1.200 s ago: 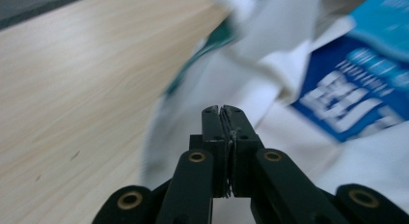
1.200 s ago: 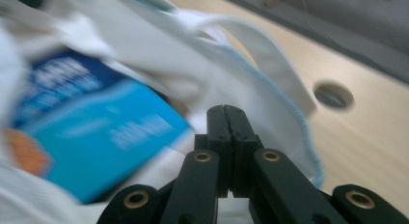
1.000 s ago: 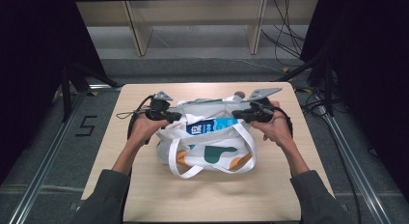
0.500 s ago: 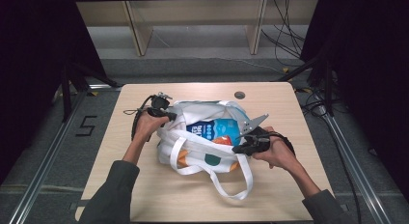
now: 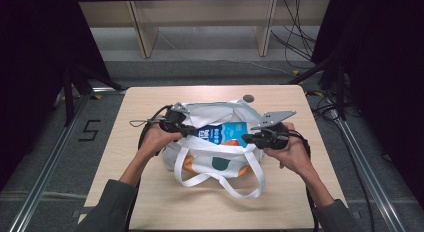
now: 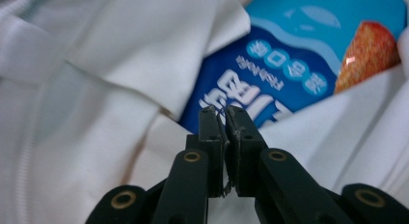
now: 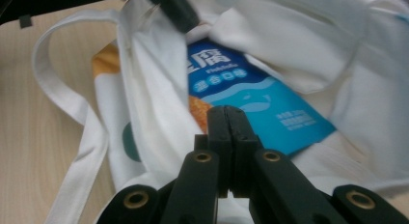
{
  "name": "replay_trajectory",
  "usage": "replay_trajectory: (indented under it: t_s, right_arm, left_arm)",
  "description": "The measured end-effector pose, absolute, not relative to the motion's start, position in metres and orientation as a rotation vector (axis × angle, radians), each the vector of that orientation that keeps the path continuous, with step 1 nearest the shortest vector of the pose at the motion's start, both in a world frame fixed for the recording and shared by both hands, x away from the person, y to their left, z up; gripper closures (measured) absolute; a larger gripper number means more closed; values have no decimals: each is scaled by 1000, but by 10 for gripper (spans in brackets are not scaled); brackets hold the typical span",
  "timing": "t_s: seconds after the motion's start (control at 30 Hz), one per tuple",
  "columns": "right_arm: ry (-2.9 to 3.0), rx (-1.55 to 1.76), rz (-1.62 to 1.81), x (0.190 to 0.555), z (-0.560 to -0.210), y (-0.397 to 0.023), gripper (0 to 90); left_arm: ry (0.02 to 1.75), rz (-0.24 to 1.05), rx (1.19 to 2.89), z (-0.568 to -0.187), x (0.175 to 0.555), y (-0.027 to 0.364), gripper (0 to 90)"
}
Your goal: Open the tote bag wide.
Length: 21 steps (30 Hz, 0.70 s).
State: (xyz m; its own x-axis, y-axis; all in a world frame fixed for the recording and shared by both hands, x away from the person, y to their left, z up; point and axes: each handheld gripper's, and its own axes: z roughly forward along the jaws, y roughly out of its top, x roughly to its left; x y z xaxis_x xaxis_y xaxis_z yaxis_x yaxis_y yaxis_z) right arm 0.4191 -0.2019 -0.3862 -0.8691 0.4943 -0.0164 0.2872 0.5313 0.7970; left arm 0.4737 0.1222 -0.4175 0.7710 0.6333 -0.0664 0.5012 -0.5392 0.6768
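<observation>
The left gripper sits at the left edge of the white cloth bag in the middle of the table. In the left gripper view its jaws have just eased apart a touch; a narrow gap shows between them, and whether cloth is caught in it I cannot tell. The right gripper is at the bag's right edge, jaws pressed flat together, with no cloth visibly between the tips. Between the two, the bag's mouth lies open on a blue packet tucked inside, label up.

The bag looks soft and limp: it will fold and sag instead of holding a shape, so a thin pinch may slip. The hemmed rim at the mouth or the long straps give the firmest hold. The packet looks light, glossy and probably slippery; its flat sealed edge seems the best place to grip.
</observation>
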Motion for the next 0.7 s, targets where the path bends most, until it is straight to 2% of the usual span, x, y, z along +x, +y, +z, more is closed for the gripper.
replay_trajectory:
  t_s: [0.13,0.3,0.47,0.6,0.63,0.7]
  right_arm:
    - [2503,696,1224,421,-390,-209,900]
    - [2482,793,1169,430,-397,-217,900]
    - [2457,811,1192,435,-396,-220,900]
    - [2420,813,1247,432,-388,-220,900]
    - [2423,811,1255,430,-385,-220,900]
    - [2399,825,1277,428,-381,-222,900]
  left_arm:
    - [823,206,2277,-421,467,125,853]
    - [757,127,2383,-426,453,133,884]
    - [733,110,2384,-423,443,139,890]
    - [748,166,2319,-417,445,143,832]
    - [769,189,2268,-415,444,144,798]
    - [787,208,2194,-411,440,146,787]
